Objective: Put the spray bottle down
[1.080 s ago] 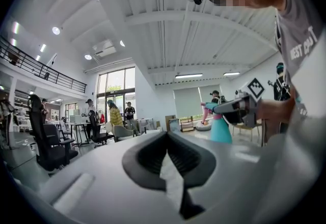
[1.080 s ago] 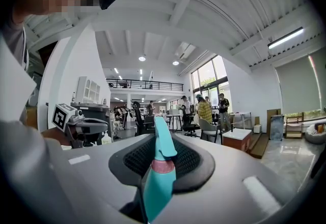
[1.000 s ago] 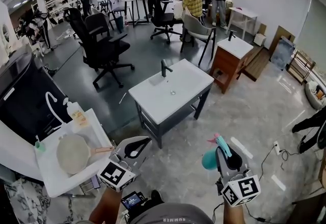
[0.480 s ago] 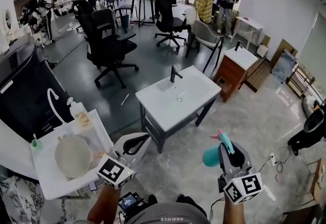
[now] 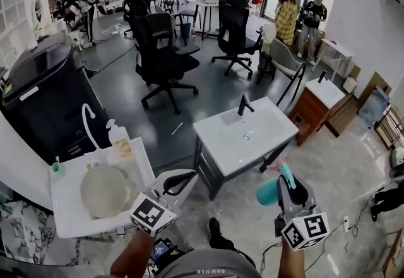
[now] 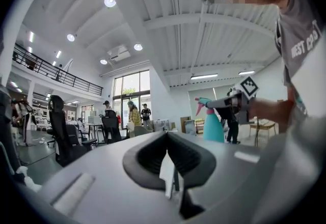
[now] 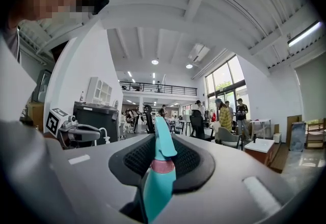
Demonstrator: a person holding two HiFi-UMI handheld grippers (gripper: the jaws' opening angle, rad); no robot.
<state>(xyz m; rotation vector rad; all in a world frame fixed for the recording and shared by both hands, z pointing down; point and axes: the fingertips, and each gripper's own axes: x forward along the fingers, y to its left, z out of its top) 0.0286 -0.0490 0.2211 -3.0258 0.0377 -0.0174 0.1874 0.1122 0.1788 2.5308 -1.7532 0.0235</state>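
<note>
A teal spray bottle (image 5: 266, 193) with a pink collar hangs above the floor, and my right gripper (image 5: 288, 184) is shut on its neck. In the right gripper view the bottle (image 7: 157, 182) stands upright between the black pads, its nozzle pointing ahead. My left gripper (image 5: 188, 176) is held at the lower left, jaw tips together and nothing in them. In the left gripper view those jaws (image 6: 170, 167) form a closed dark loop, and the bottle (image 6: 213, 126) shows off to the right.
A white sink vanity (image 5: 221, 144) with a black tap stands ahead on the tiled floor. A white counter (image 5: 66, 179) at the left carries a round pan (image 5: 104, 191) and a soap bottle (image 5: 117, 134). Office chairs (image 5: 163, 55) and several people stand farther back.
The whole view has slid: the sink vanity now lies further right and the left counter closer. Both grippers travelled along level, and the bottle stayed in the right gripper.
</note>
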